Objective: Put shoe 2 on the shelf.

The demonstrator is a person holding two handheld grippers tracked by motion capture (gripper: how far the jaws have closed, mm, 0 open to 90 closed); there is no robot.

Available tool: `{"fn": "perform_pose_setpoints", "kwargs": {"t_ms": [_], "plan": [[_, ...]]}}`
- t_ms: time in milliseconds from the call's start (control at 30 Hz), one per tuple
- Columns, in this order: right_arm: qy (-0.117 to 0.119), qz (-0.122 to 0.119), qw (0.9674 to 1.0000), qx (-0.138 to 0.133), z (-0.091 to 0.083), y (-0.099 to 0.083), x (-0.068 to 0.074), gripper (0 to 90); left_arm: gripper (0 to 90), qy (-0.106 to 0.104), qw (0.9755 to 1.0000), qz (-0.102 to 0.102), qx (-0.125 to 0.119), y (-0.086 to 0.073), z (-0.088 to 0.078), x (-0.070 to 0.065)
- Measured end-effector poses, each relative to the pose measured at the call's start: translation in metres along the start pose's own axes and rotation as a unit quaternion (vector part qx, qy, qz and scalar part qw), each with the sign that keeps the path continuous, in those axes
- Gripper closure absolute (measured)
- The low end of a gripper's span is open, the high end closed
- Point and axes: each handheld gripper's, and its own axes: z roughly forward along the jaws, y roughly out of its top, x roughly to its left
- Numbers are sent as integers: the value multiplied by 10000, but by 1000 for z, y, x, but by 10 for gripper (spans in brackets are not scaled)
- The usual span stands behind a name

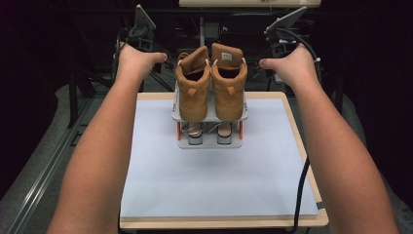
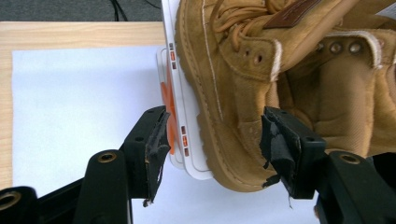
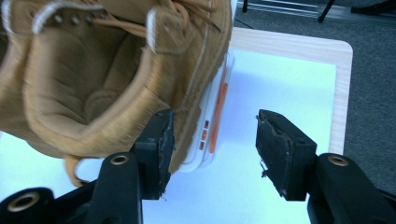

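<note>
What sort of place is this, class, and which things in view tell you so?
Probably a lab or recording workspace rather than a home: a small wooden table covered with a plain white mat, dark metal frames and cables around it, and tan boots staged on a small white shoe rack.

Two tan boots point(image 1: 210, 83) side by side on a white rack point(image 1: 209, 141), on a grey mat point(image 1: 214, 180). Left hand point(image 1: 134, 61) and right hand point(image 1: 290, 63) flanking boots, apart from them.
</note>
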Motion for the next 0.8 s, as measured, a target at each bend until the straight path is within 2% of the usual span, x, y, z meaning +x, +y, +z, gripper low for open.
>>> {"fn": "perform_pose_setpoints", "kwargs": {"t_ms": [167, 367, 567, 800], "plan": [[35, 37, 10000, 29, 4, -8, -7, 464, 418, -10, 10000, 55, 23, -5, 3, 8], [-47, 4, 10000, 53, 6, -16, -15, 464, 418, -69, 9999, 83, 13, -12, 6, 15], [-88, -64, 9999, 128, 13, -27, -20, 464, 418, -110, 9999, 85, 84, -21, 17, 24], [-100, -16, 9998, 179, 26, -39, -31, 469, 417, -109, 9998, -18, 194, -31, 30, 45]]}}
